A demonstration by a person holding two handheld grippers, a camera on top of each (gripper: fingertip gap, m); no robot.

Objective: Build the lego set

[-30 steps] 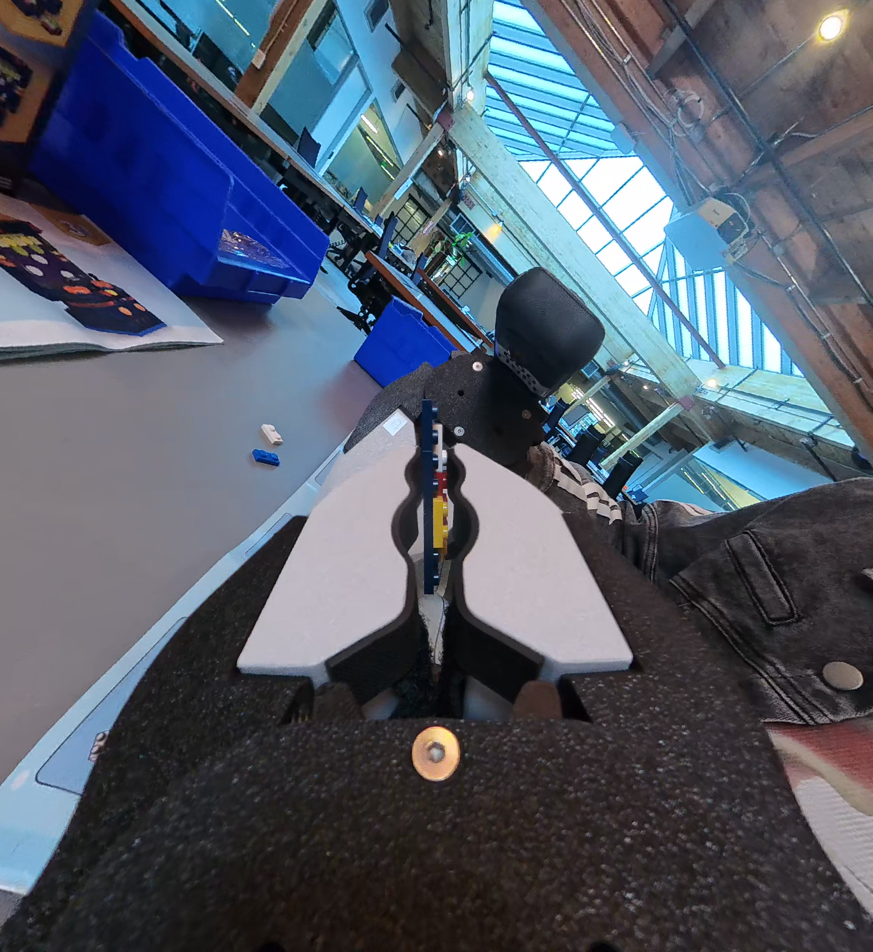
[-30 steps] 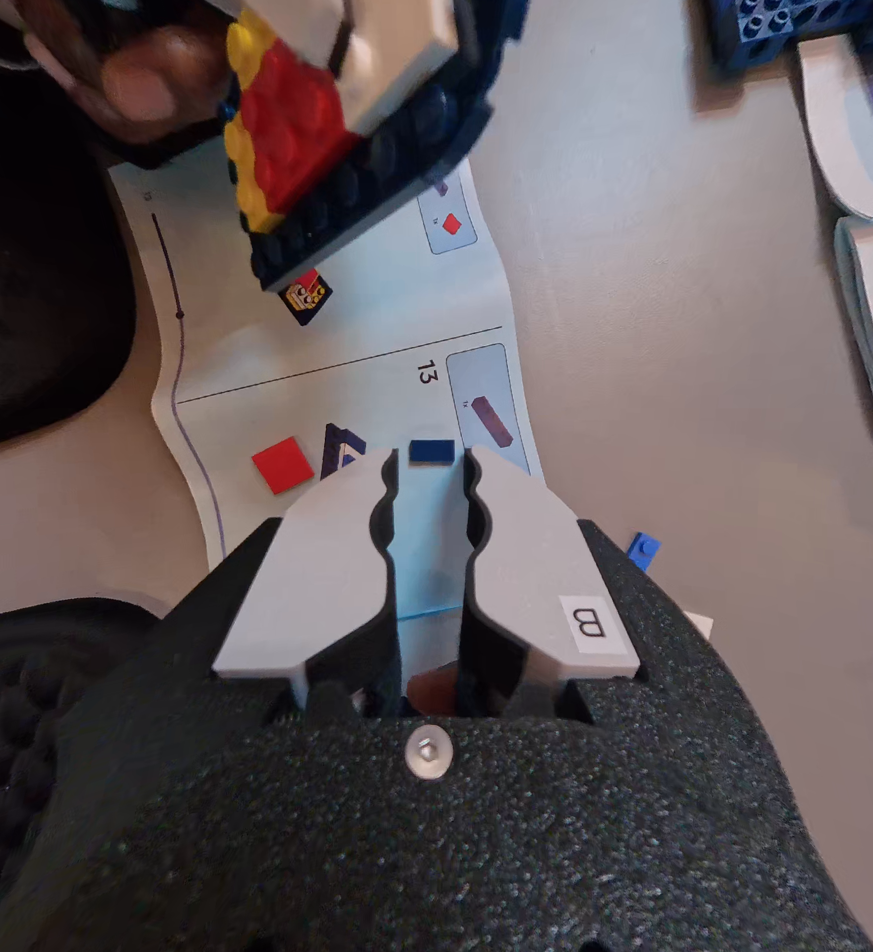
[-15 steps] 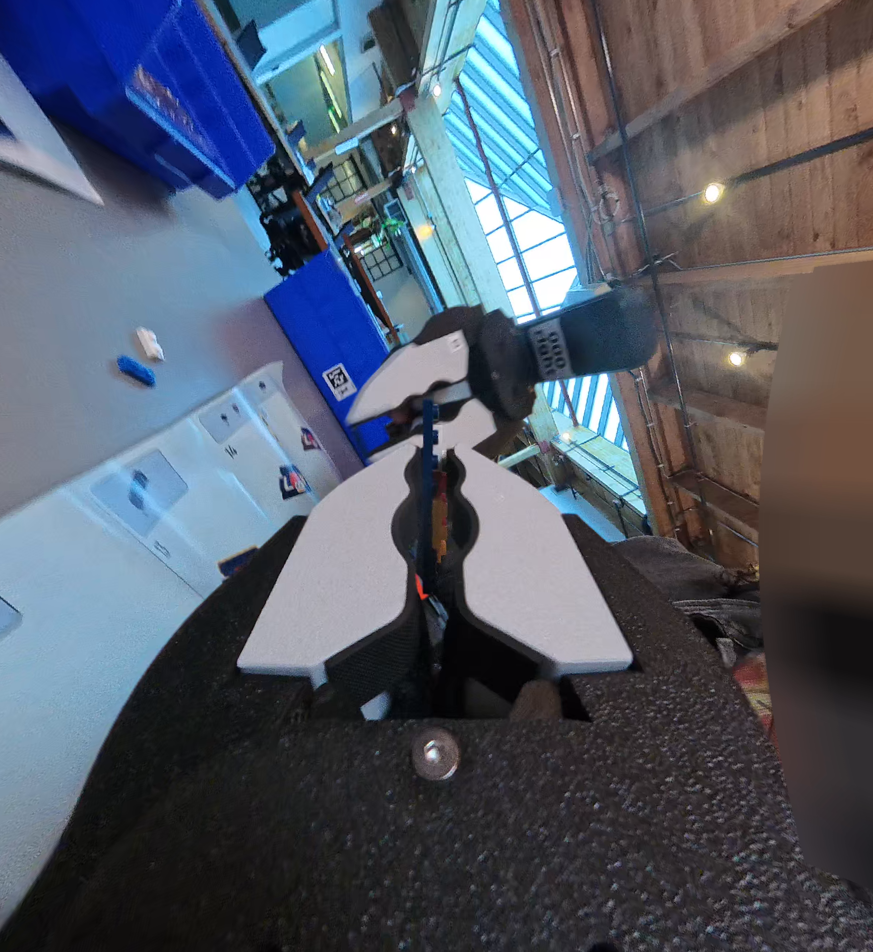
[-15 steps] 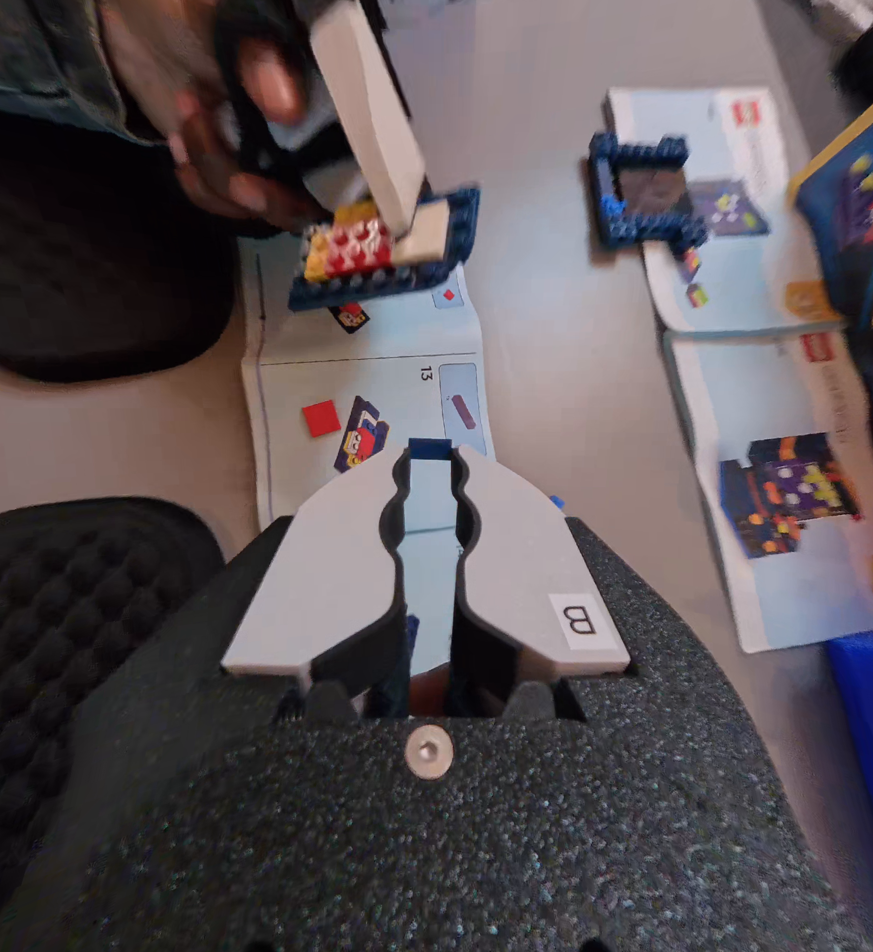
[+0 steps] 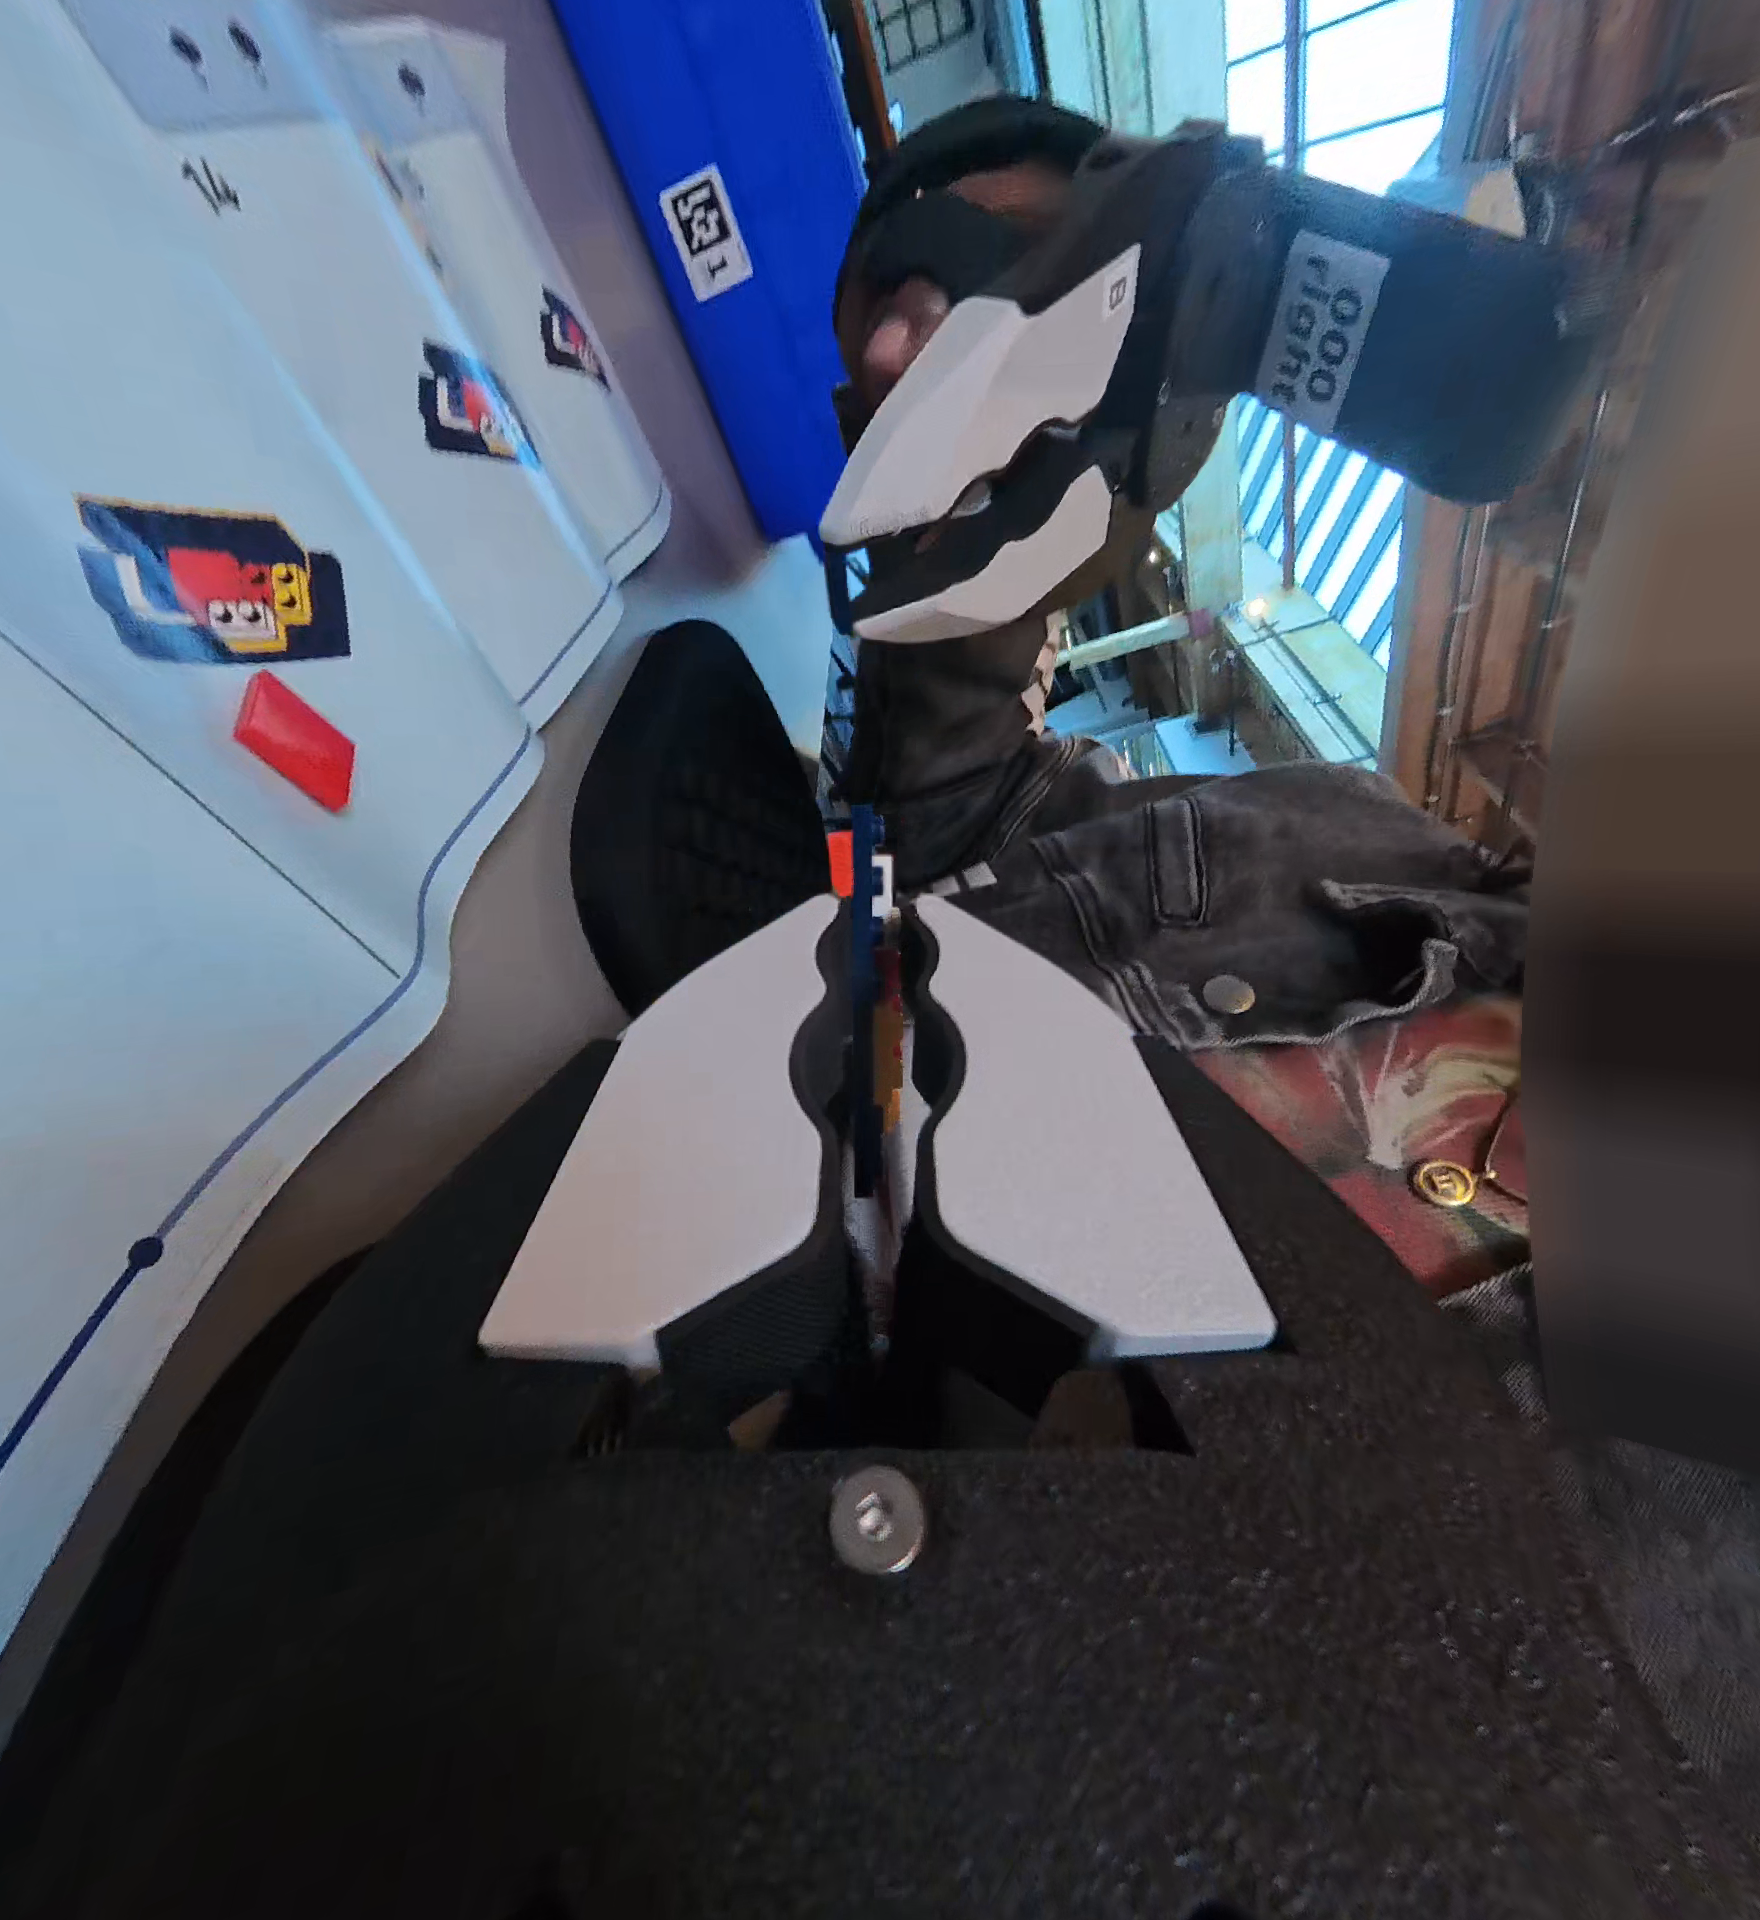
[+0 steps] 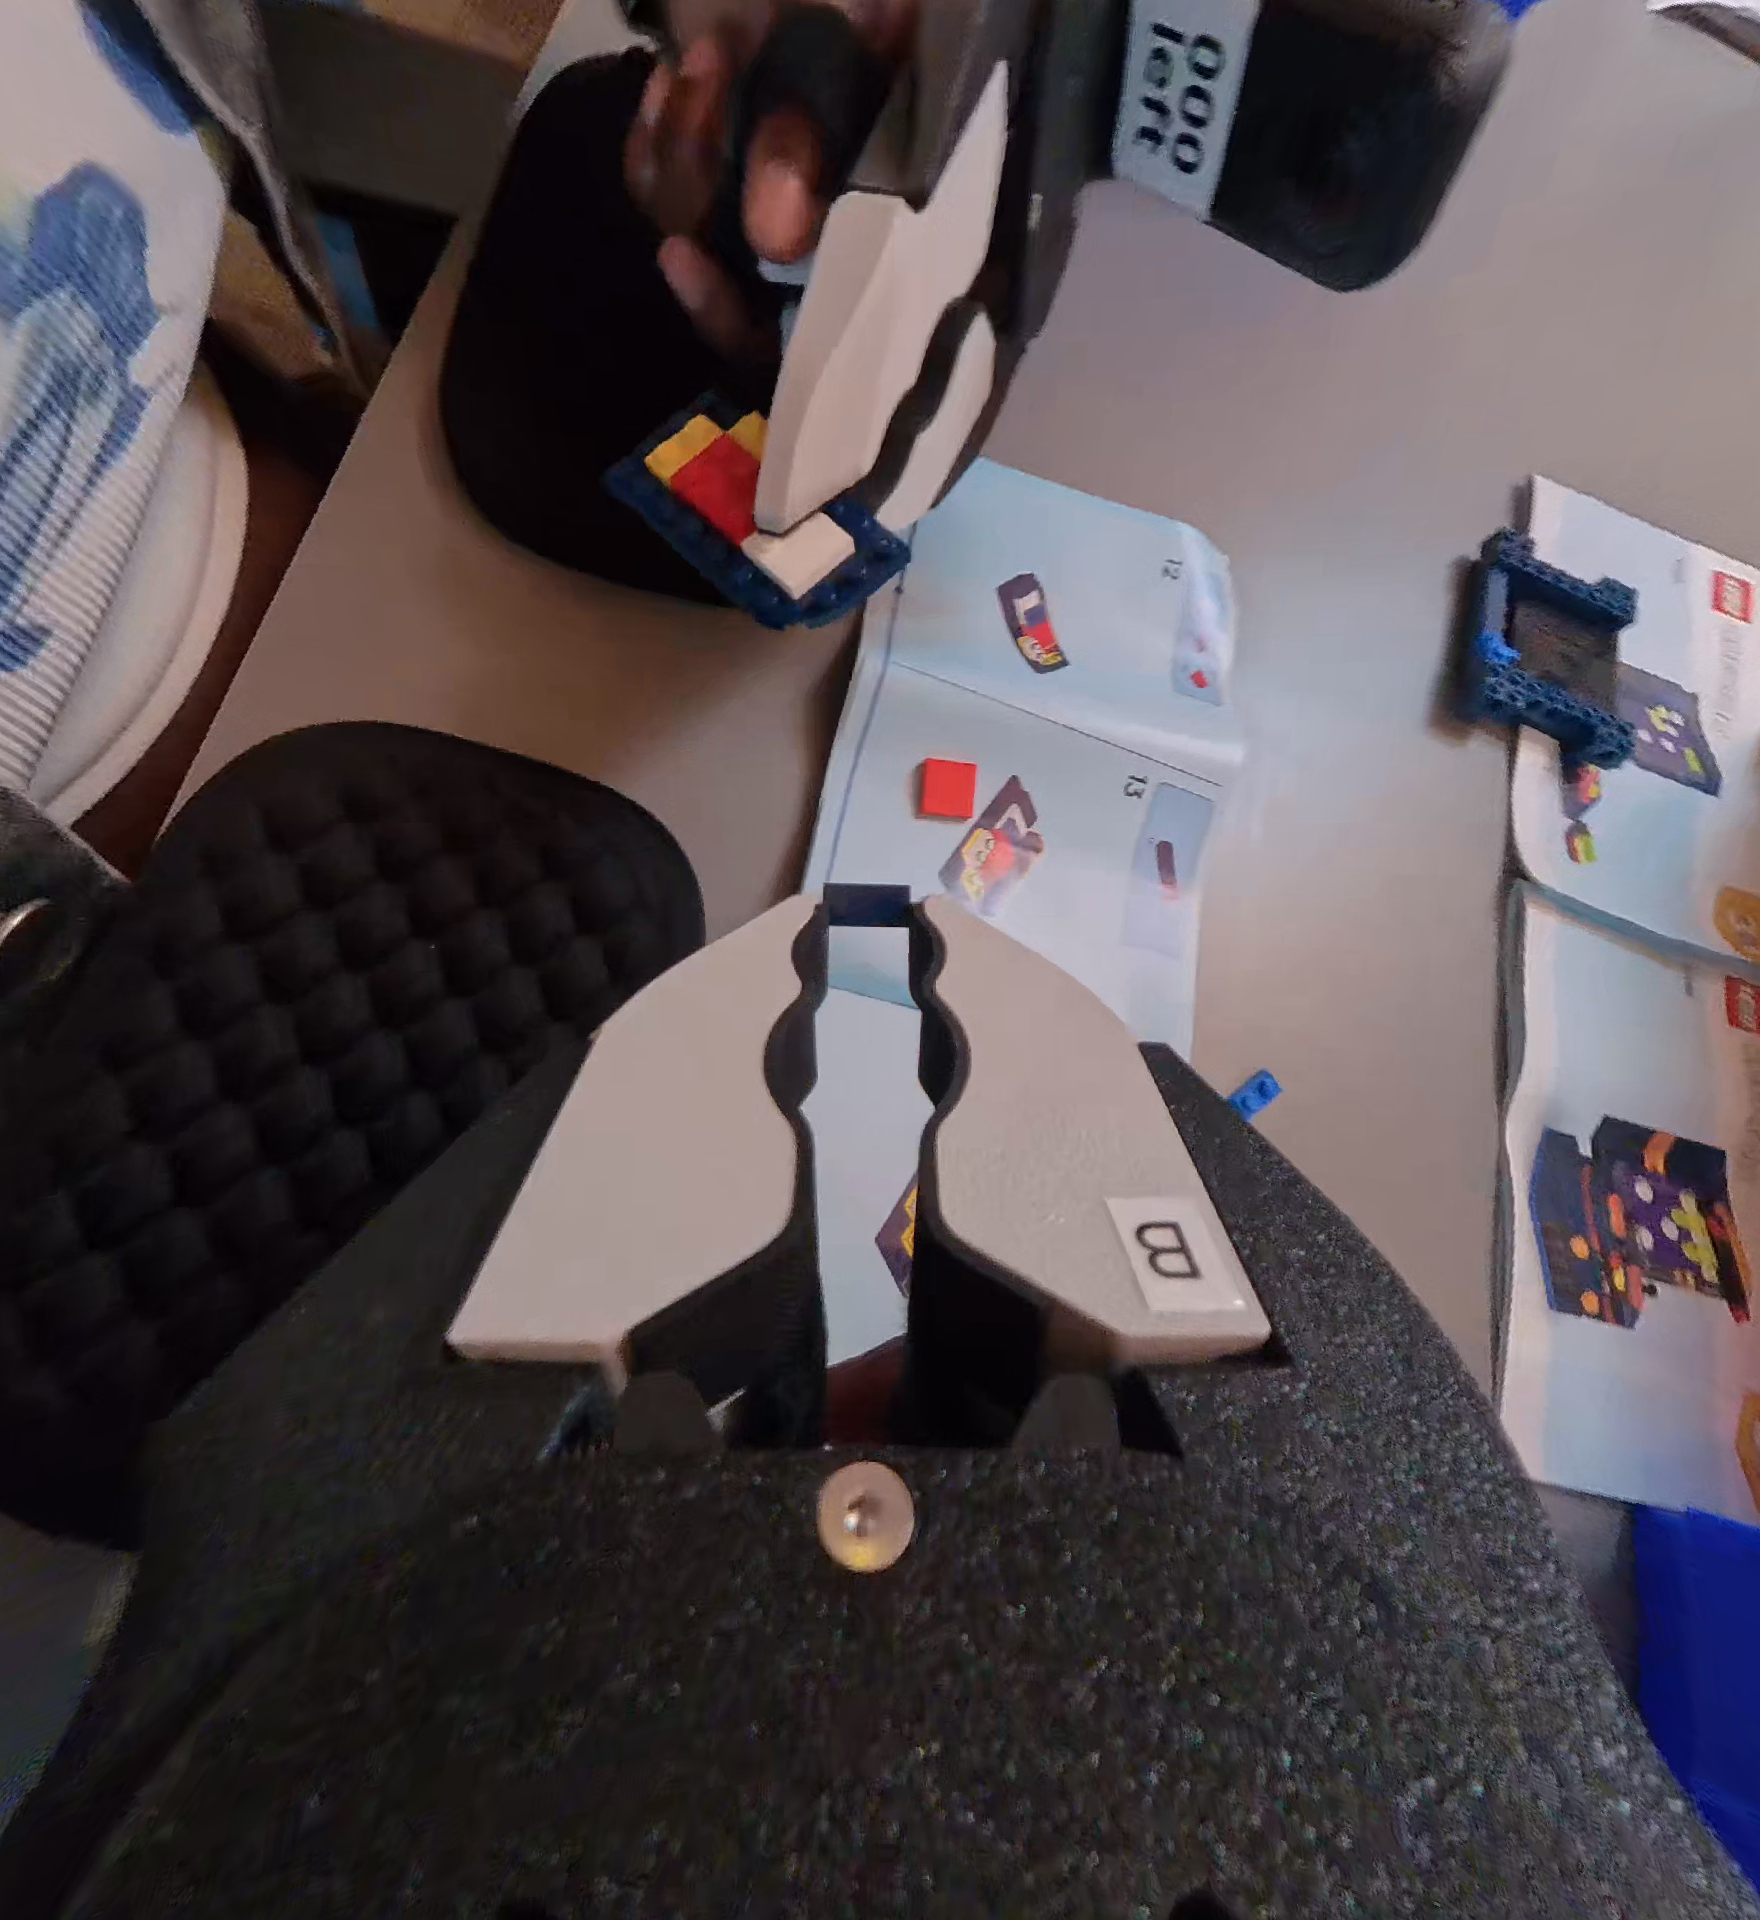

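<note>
Gripping brick plate (image 5: 863, 997), left gripper (image 5: 871, 920).

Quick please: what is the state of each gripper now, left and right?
Left gripper: closed on a dark blue brick plate with red, yellow and white tiles.
Right gripper: closed on a small dark blue tile.

tile (image 6: 947, 788) on booklet (image 6: 1042, 727) | booklet on table (image 6: 1323, 436)

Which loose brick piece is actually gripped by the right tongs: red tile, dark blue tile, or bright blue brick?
The dark blue tile, pinched at the right tongs' tips. The red tile lies on the booklet; the bright blue brick on the table.
</note>
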